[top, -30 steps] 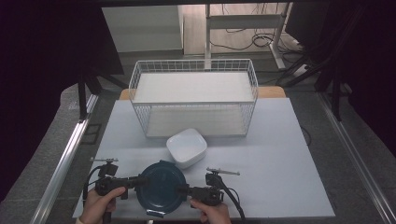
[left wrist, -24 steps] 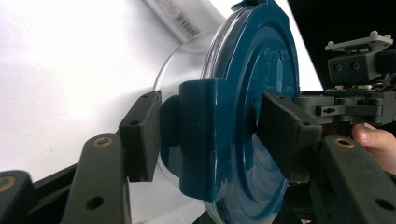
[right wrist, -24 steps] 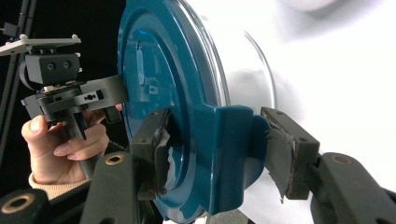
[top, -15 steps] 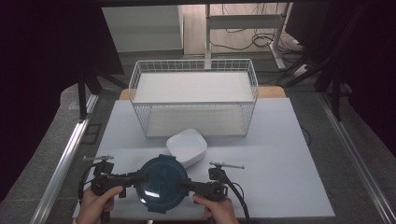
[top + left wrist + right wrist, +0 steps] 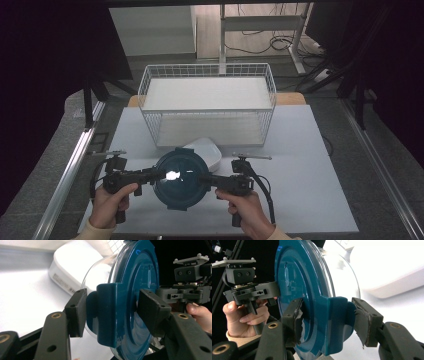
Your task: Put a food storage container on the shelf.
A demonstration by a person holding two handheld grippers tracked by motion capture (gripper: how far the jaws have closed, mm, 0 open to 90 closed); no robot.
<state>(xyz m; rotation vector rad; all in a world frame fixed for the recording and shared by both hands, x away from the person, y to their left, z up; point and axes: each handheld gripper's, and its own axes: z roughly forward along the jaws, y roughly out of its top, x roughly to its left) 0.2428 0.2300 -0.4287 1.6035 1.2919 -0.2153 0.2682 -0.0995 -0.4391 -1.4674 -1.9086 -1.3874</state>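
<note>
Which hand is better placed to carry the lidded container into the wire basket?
Neither alone. The left gripper and right gripper each clamp a side latch of the round teal-lidded container. Both should probably carry it over the white box into the wire basket.

text: none legible | white box (image 5: 65, 277): side print, perhaps lettering, too blurred

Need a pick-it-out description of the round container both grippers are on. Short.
Start at the white wire basket at the far side of the table. Nearer the person a white lidded box lies, and in front of it is the container, between the left gripper and right gripper. It alone is round: clear bowl, dark teal clip lid.
</note>
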